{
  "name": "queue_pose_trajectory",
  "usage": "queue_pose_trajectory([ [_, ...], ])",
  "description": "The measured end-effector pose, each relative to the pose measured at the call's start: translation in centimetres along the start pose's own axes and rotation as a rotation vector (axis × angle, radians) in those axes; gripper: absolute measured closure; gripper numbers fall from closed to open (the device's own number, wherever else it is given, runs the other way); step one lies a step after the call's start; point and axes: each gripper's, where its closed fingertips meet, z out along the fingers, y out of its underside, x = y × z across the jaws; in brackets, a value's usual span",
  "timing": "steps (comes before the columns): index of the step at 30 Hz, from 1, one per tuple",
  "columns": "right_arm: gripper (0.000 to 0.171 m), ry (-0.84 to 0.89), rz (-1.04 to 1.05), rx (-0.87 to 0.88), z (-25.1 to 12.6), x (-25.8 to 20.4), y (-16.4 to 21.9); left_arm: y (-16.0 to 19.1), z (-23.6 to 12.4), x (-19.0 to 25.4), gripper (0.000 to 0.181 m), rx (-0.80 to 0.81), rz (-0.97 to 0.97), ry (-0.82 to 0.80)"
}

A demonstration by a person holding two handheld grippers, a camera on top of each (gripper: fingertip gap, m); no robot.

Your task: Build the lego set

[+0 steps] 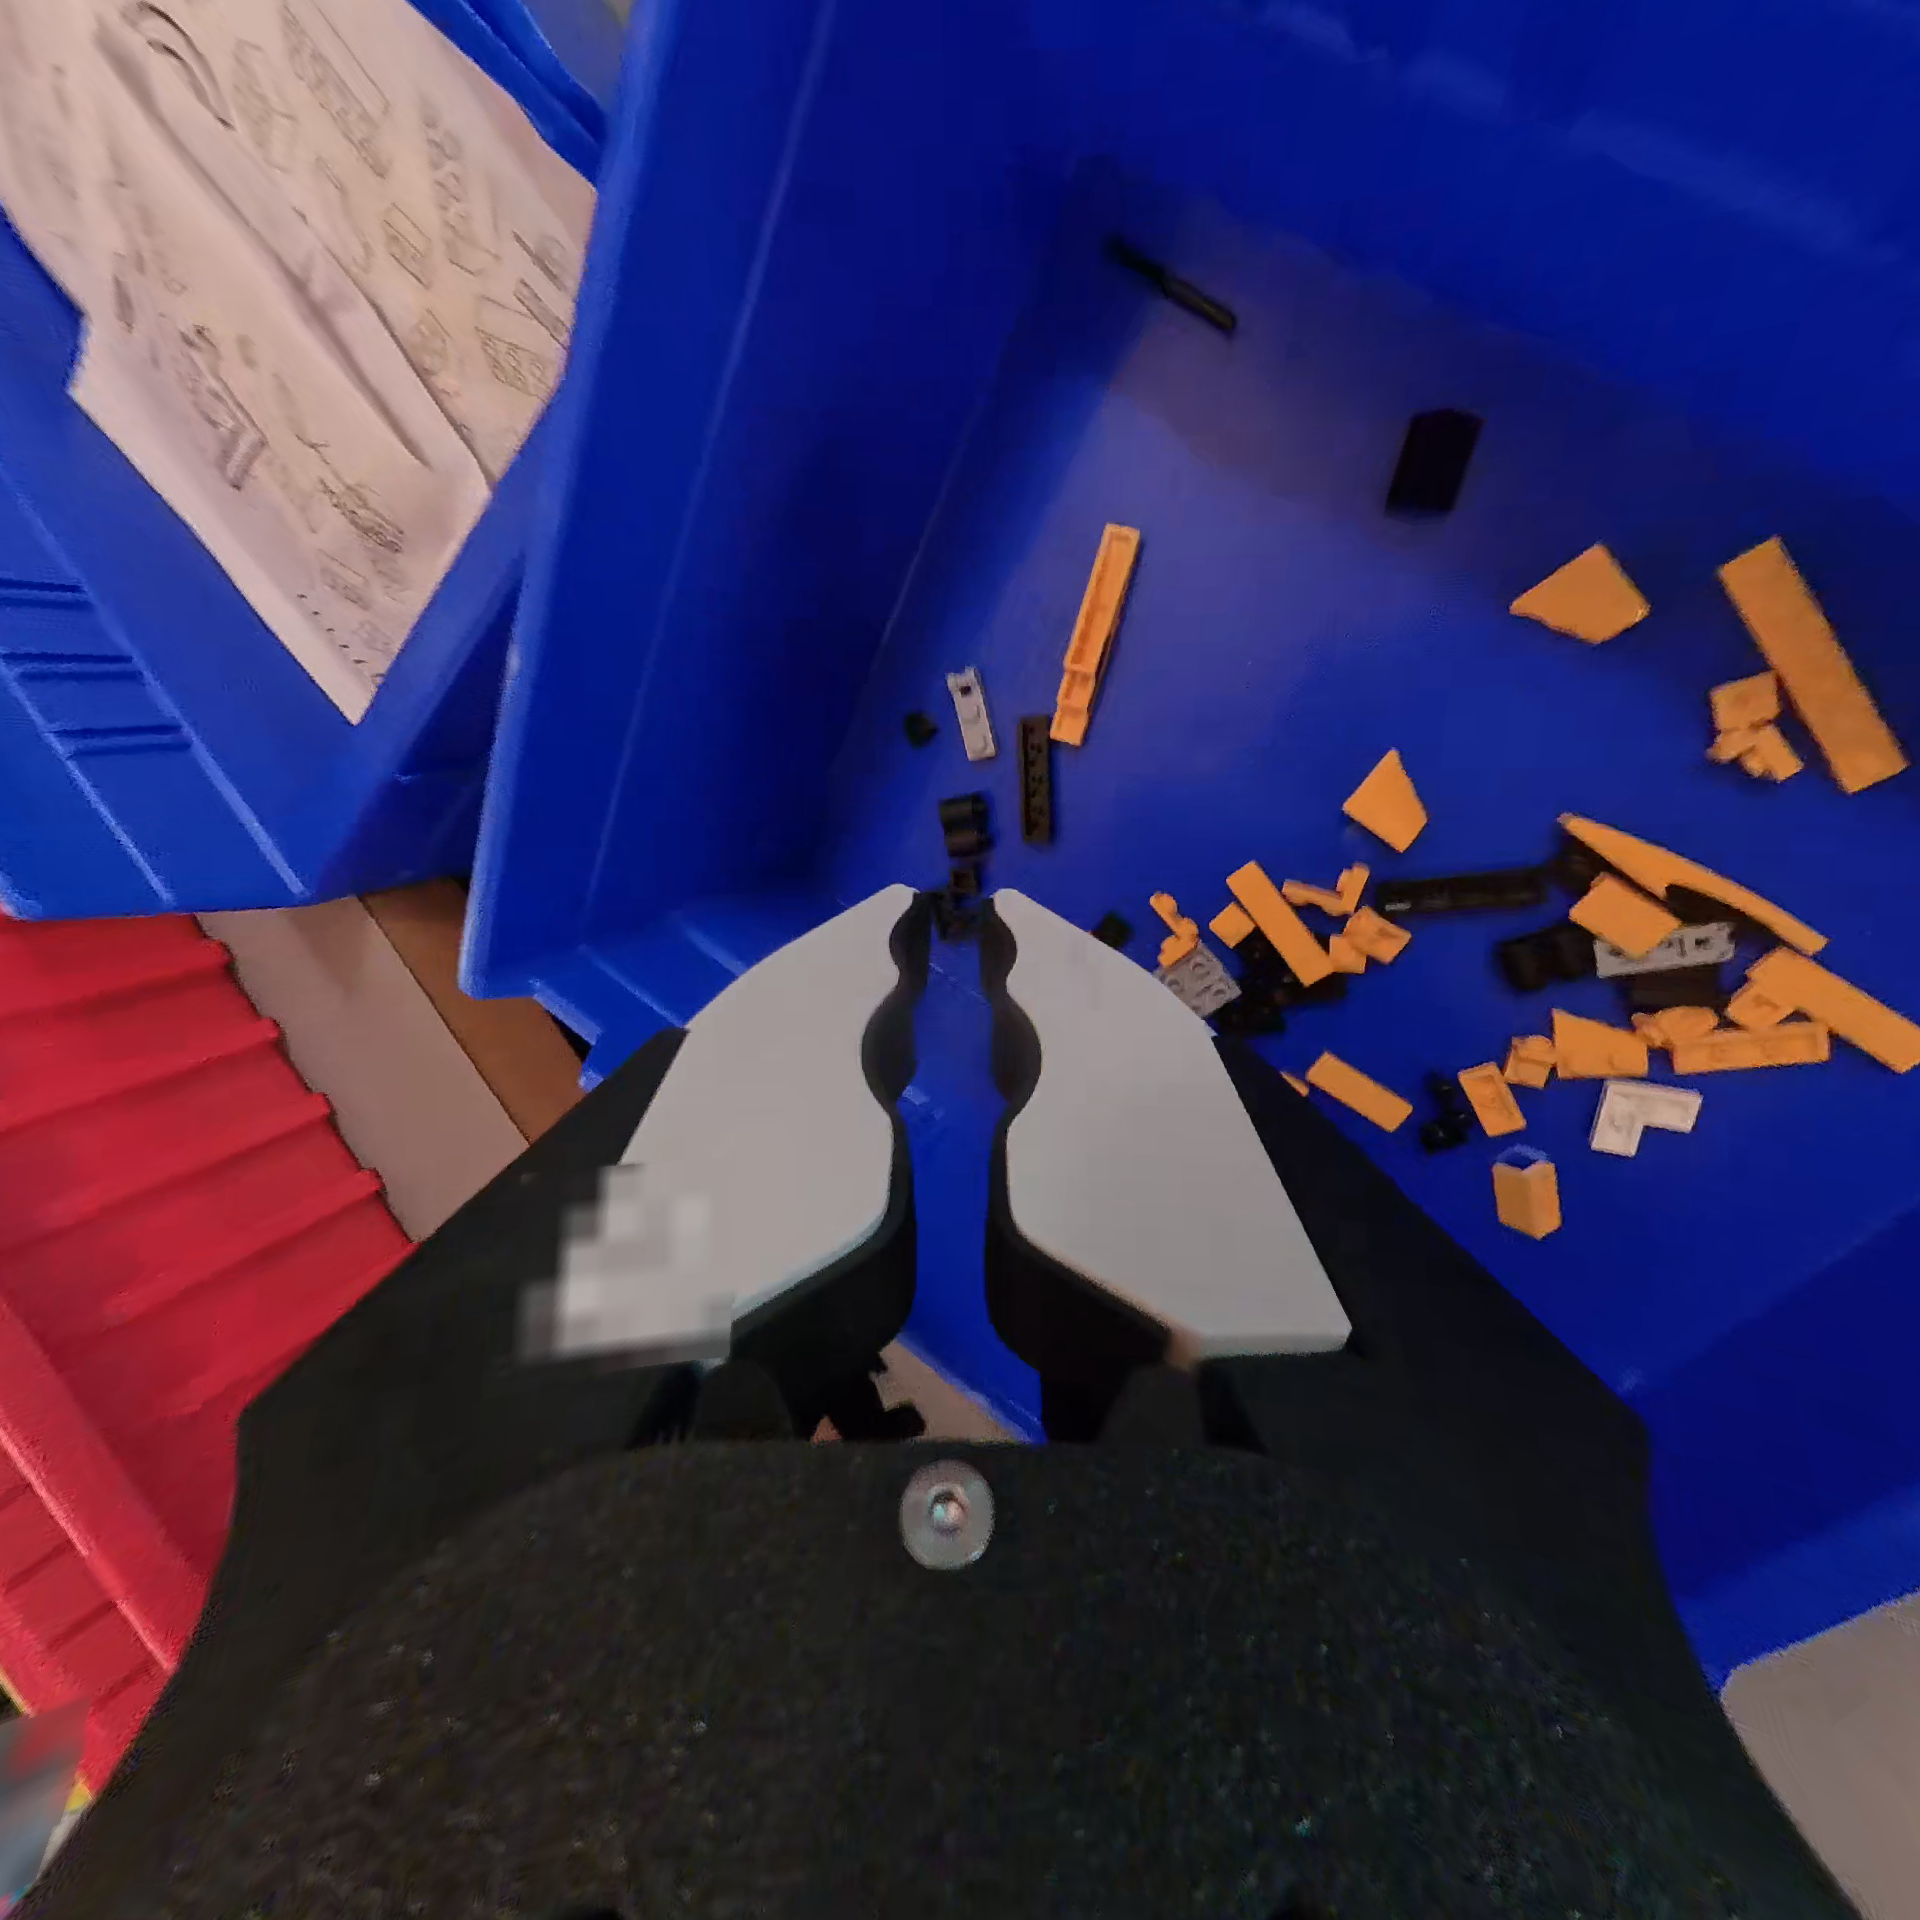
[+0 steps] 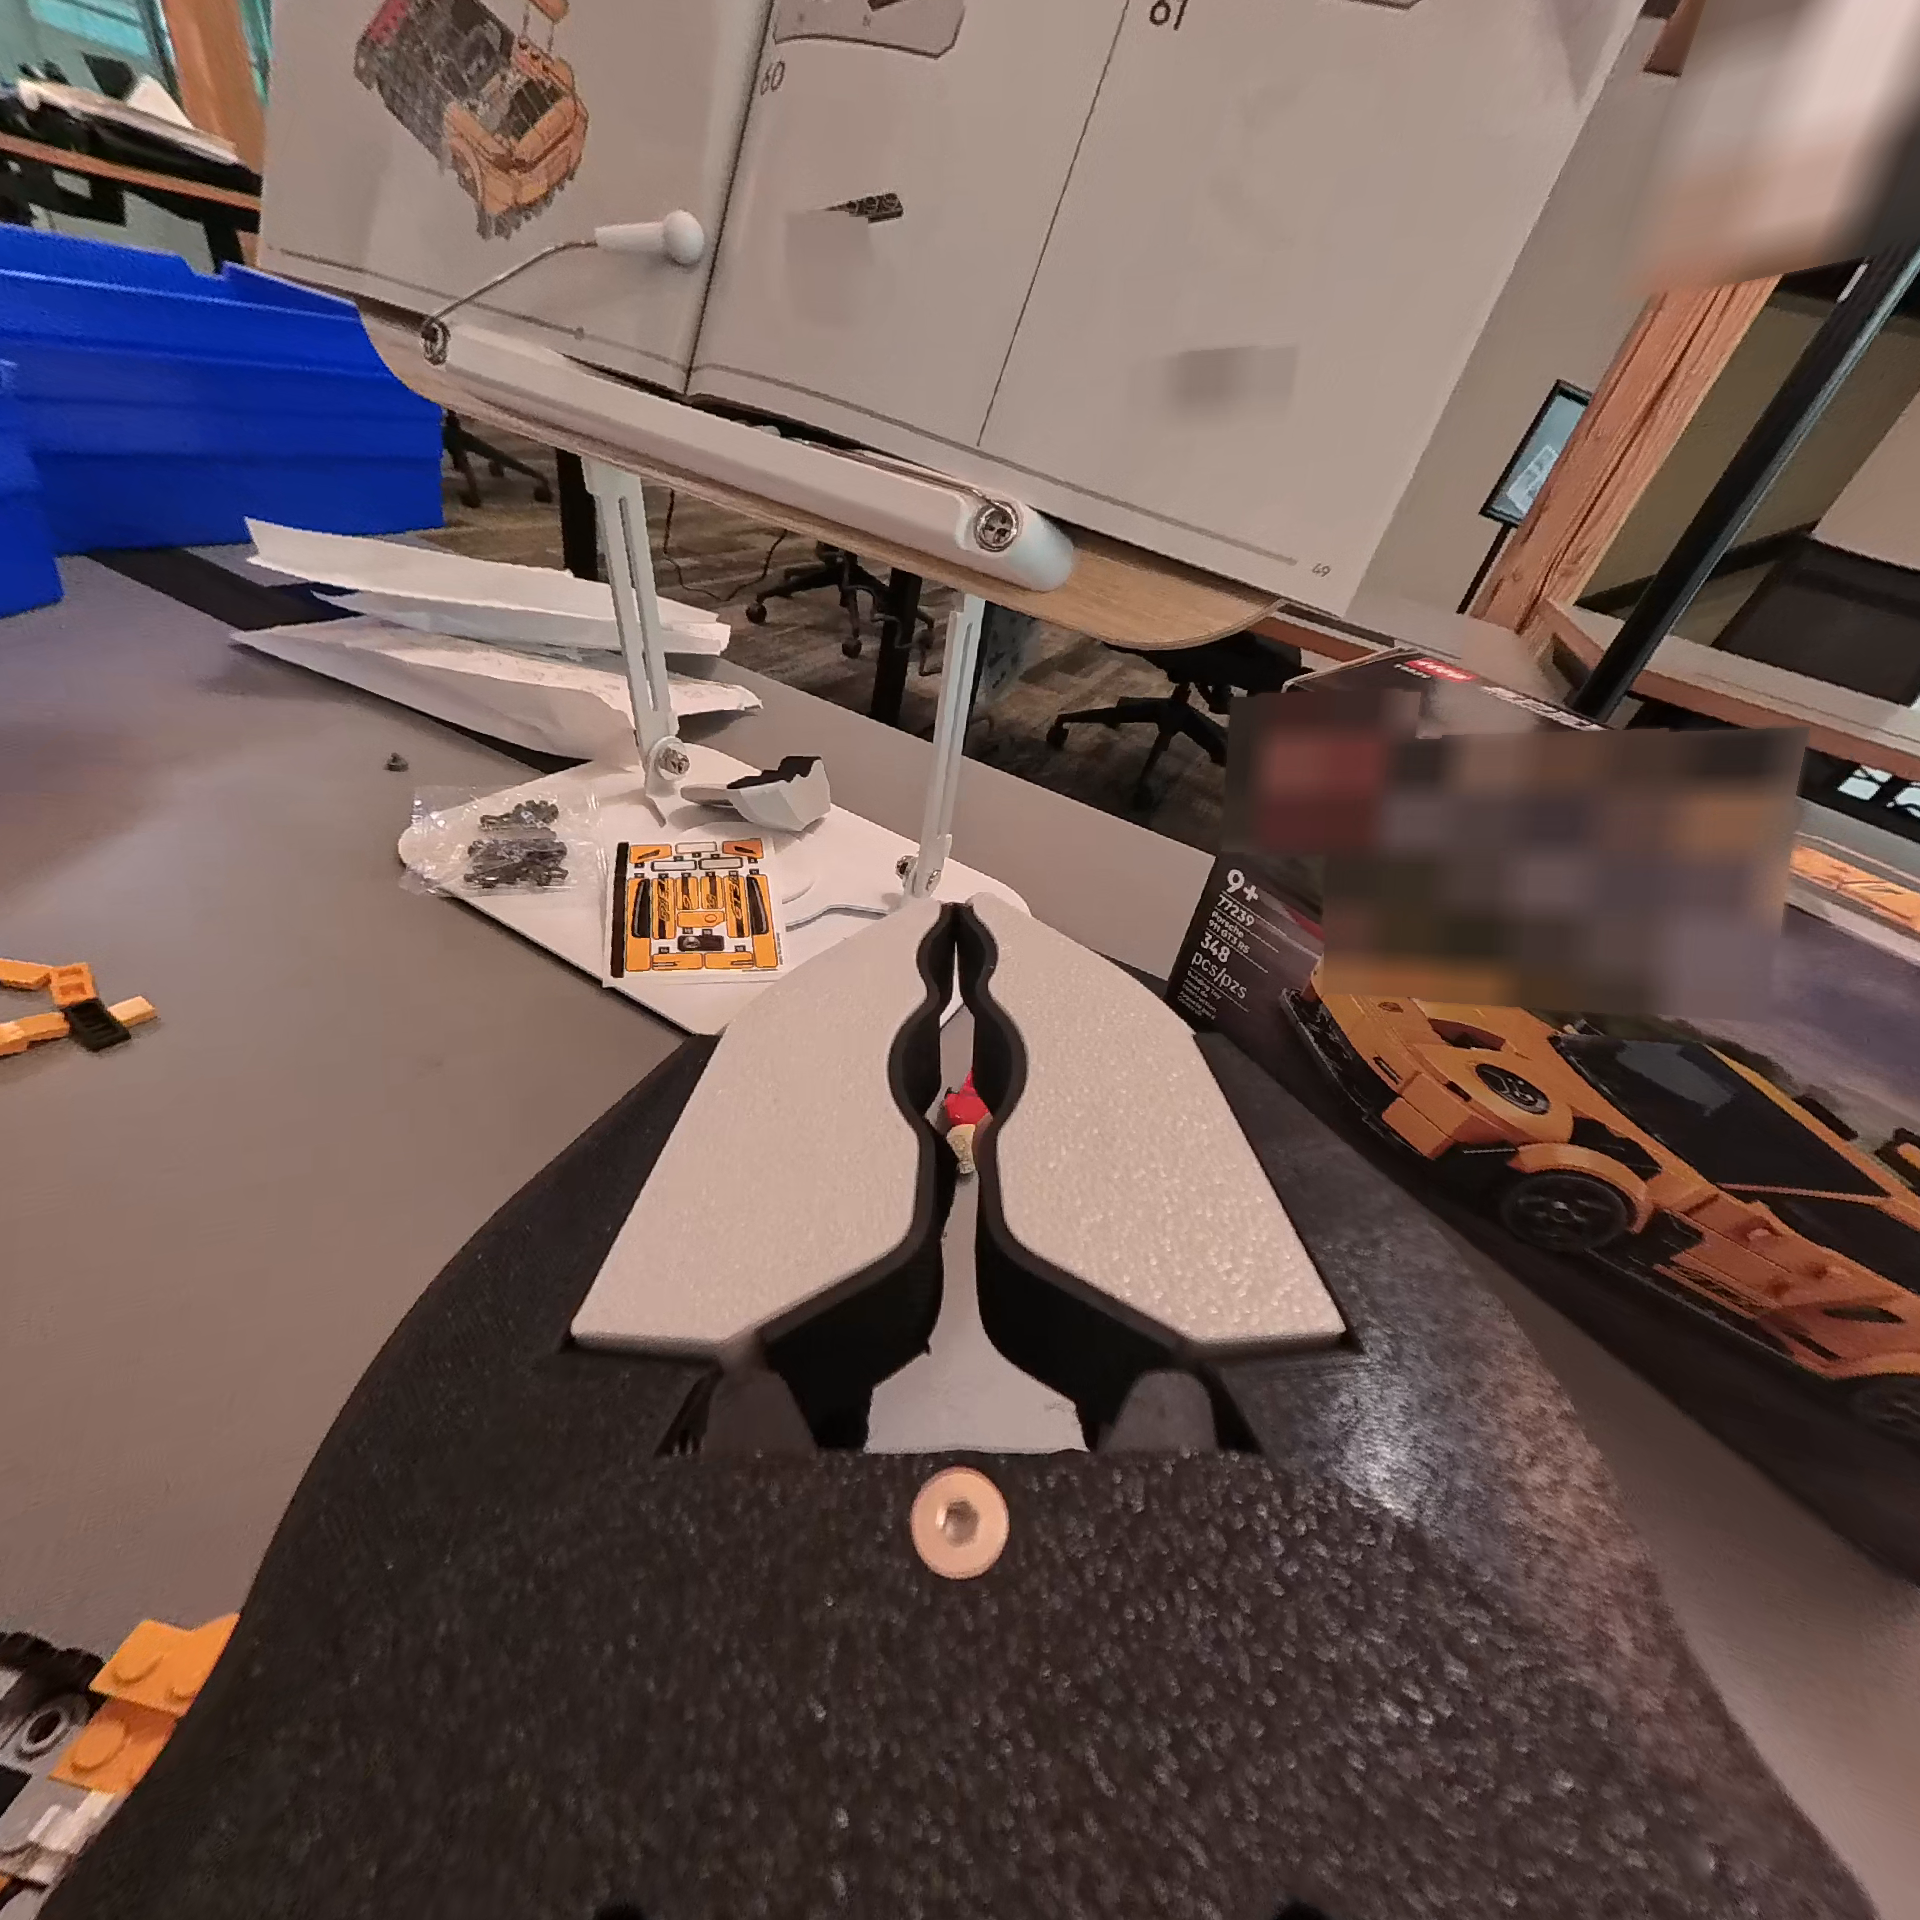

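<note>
In the left wrist view, my left gripper (image 1: 958, 906) hangs over a blue bin (image 1: 1351, 312) and is shut on a small black Lego piece (image 1: 956, 902) at its tips. Loose orange pieces (image 1: 1621, 914), black pieces (image 1: 1434, 462) and light grey pieces (image 1: 1647, 1114) lie on the bin floor, mostly to the right of the gripper. In the right wrist view, my right gripper (image 2: 956, 920) is shut, low over the grey table (image 2: 312, 1091). A partly built orange and black model (image 2: 94, 1745) shows at the bottom left corner.
An open instruction booklet (image 2: 935, 260) rests on a white stand. Below it lie a sticker sheet (image 2: 696, 914), a bag of small black parts (image 2: 509, 842) and white paper bags (image 2: 488, 634). The set's box (image 2: 1558, 1091) lies right. A red bin (image 1: 135, 1195) and another blue bin holding a printed sheet (image 1: 281, 291) sit left. The gap from one gripper's tips to the other's is roughly 60 cm.
</note>
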Motion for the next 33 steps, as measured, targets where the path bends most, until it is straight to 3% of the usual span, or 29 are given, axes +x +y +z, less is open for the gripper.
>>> queue_pose_trajectory([
  [8, 0.171, 0.001, -0.001, 0.000, 0.0, 0.1, 0.0, 4.5, 2.6, 2.5, 0.160, -0.355, 0.190, 0.198],
  [17, 0.171, 0.008, 0.000, -0.002, 0.0, 0.3, 0.2, 5.6, 4.3, 3.3, 0.155, -0.497, 0.291, 0.248],
  [26, 0.171, 0.009, -0.001, -0.008, 0.0, 0.4, 0.4, 5.5, 5.2, 3.1, 0.163, -0.509, 0.301, 0.256],
  [28, 0.171, 0.009, -0.002, -0.008, 0.0, 0.4, 0.4, 4.8, 5.2, 3.3, 0.181, -0.461, 0.286, 0.274],
  [33, 0.171, 0.011, -0.001, -0.008, 0.0, 0.5, 0.4, 2.6, 4.2, 3.6, 0.181, -0.307, 0.248, 0.290],
])
